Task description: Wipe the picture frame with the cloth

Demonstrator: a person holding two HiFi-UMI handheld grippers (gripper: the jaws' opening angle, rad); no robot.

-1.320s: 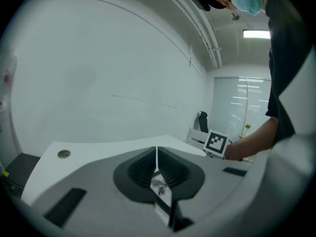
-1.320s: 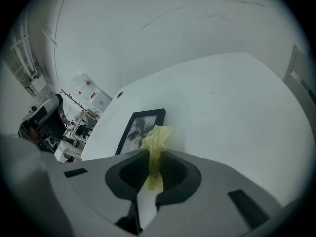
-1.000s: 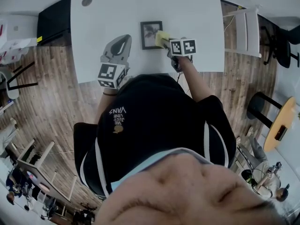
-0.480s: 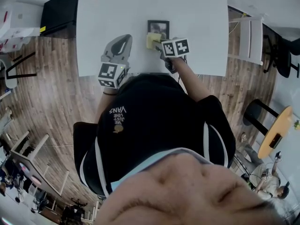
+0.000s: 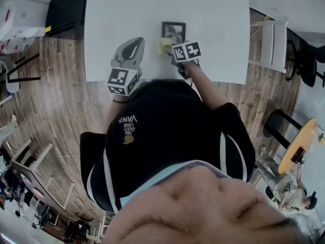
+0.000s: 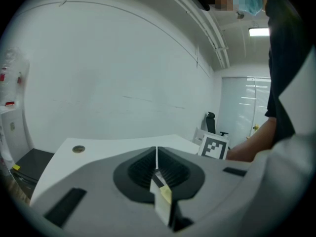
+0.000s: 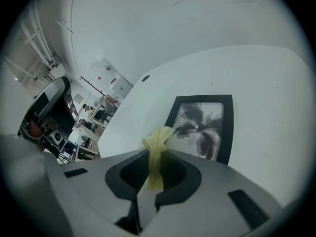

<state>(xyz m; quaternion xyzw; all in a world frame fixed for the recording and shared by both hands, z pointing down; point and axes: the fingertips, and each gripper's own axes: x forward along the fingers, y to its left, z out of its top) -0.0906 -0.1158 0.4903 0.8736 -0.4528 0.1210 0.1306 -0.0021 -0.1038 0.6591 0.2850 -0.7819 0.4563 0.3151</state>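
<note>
Cloth (image 7: 157, 149) between the jaws of the right gripper (image 7: 154, 179): pale yellow. Picture frame (image 7: 202, 127) just beyond those jaws: black border, grey-and-white flower print. Table (image 7: 256, 73) under it: plain white.

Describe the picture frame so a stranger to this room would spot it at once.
Start at the white table. On it, just ahead of the right gripper holding a yellow cloth, the picture frame lies flat. It is the only black-bordered rectangle there, with a grey flower print inside.
</note>
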